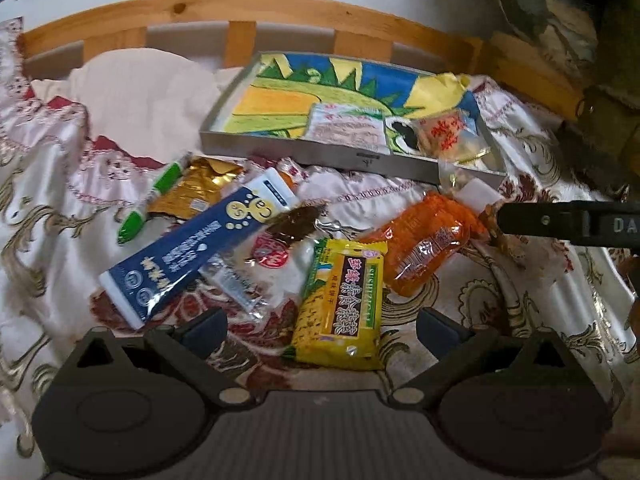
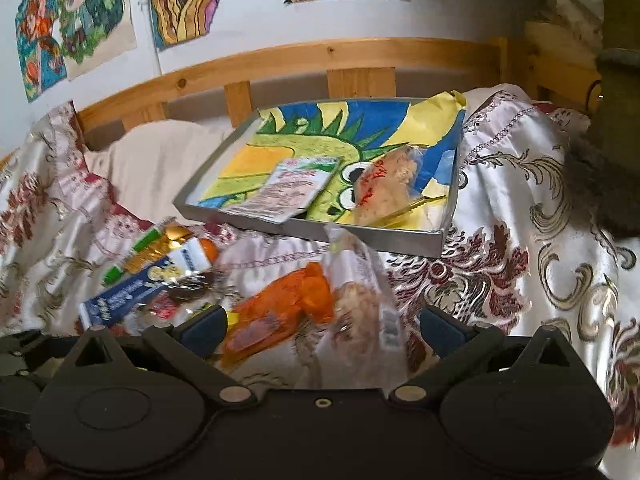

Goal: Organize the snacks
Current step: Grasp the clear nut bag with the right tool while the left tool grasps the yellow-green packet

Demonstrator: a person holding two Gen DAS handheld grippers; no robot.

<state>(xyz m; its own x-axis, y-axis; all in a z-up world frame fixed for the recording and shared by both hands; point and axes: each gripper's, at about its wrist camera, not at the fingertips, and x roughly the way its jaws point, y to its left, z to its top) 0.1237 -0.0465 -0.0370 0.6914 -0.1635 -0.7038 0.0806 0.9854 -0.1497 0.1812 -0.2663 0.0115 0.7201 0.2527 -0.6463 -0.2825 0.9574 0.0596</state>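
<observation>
A grey tray (image 1: pixel 320 160) (image 2: pixel 320 236), lined with a colourful drawing, sits on the bed. It holds a white-pink packet (image 1: pixel 344 128) (image 2: pixel 288 188) and a clear packet with red print (image 1: pixel 444 132) (image 2: pixel 384 188). Loose snacks lie in front of it: a long blue box (image 1: pixel 192 252) (image 2: pixel 132 296), a green stick (image 1: pixel 156 200), a gold packet (image 1: pixel 196 192), a white-red packet (image 1: pixel 272 264), a yellow packet (image 1: pixel 340 304) and an orange packet (image 1: pixel 428 244) (image 2: pixel 280 308). My left gripper (image 1: pixel 322 328) is open over the yellow packet. My right gripper (image 2: pixel 322 328) is open around a clear brownish packet (image 2: pixel 360 312), its jaws wide apart.
An embroidered satin cover (image 2: pixel 520 220) drapes the bed. A cream pillow (image 1: pixel 140 92) lies at the back left. A wooden rail (image 1: pixel 240 4) (image 2: pixel 320 52) runs behind the tray, with drawings (image 2: pixel 80 28) on the wall. Dark clutter (image 1: pixel 600 80) stands at the right.
</observation>
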